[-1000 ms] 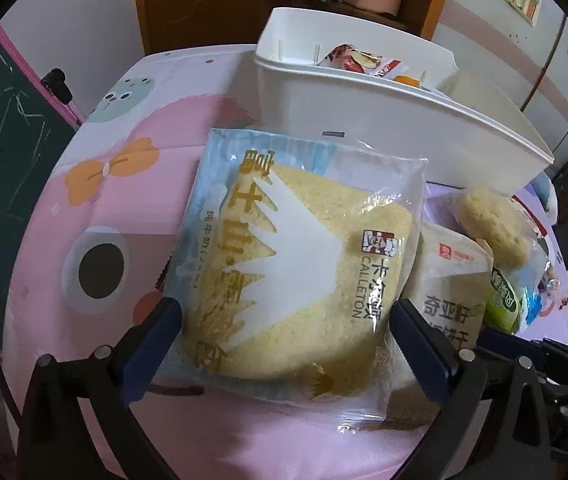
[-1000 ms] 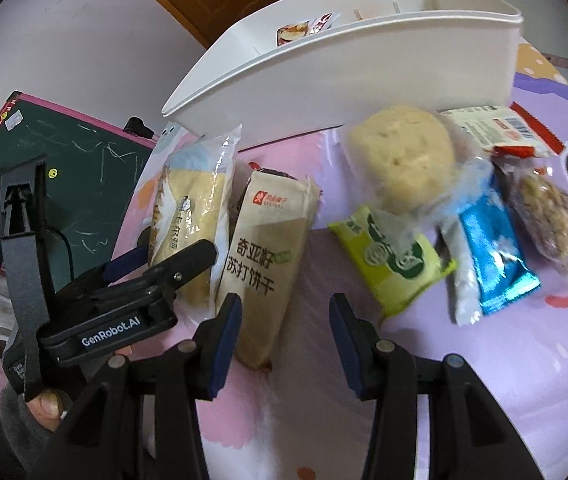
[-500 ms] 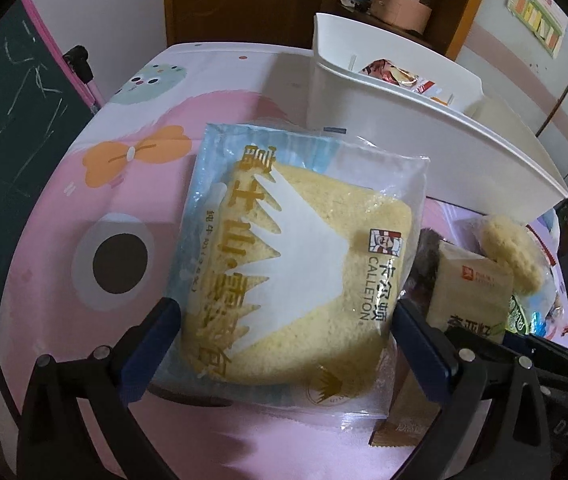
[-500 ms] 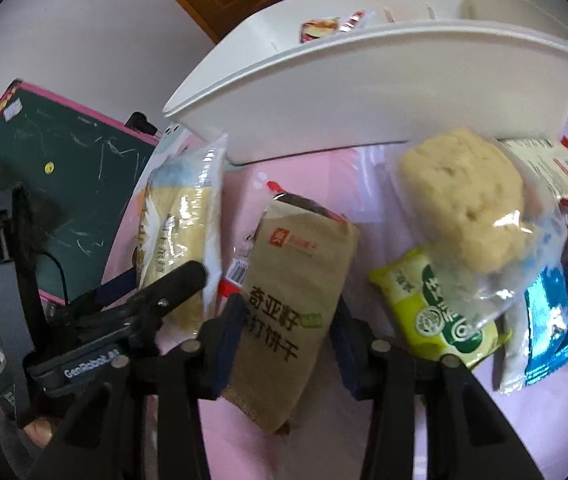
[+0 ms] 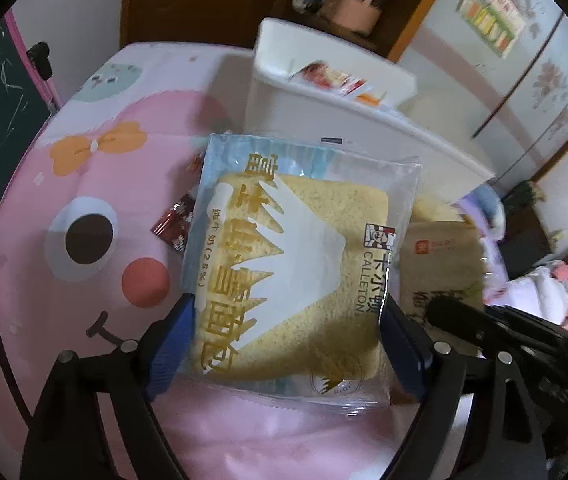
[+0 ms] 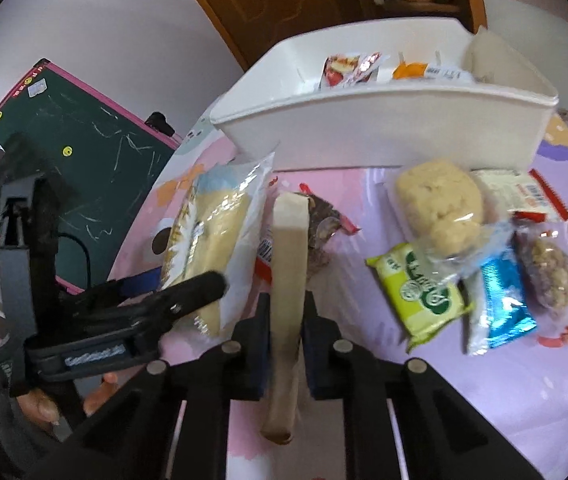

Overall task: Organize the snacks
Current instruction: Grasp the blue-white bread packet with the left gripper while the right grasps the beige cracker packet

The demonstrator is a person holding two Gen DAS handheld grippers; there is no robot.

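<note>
Pickup step, near white bin (image 6: 384, 120): left gripper (image 5: 284, 344) closing on bread pack (image 5: 296, 272); right gripper (image 6: 286, 344) clamped on cracker pack (image 6: 288, 264). Next, probably: carry into bin.

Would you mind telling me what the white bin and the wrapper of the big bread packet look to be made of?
White bin: probably rigid plastic with a smooth, faintly glossy finish, going by its even moulded walls and rolled rim. Bread packet: thin, glossy plastic film, part clear and part printed; it wrinkles, reflects light and has crimped end seals.
</note>
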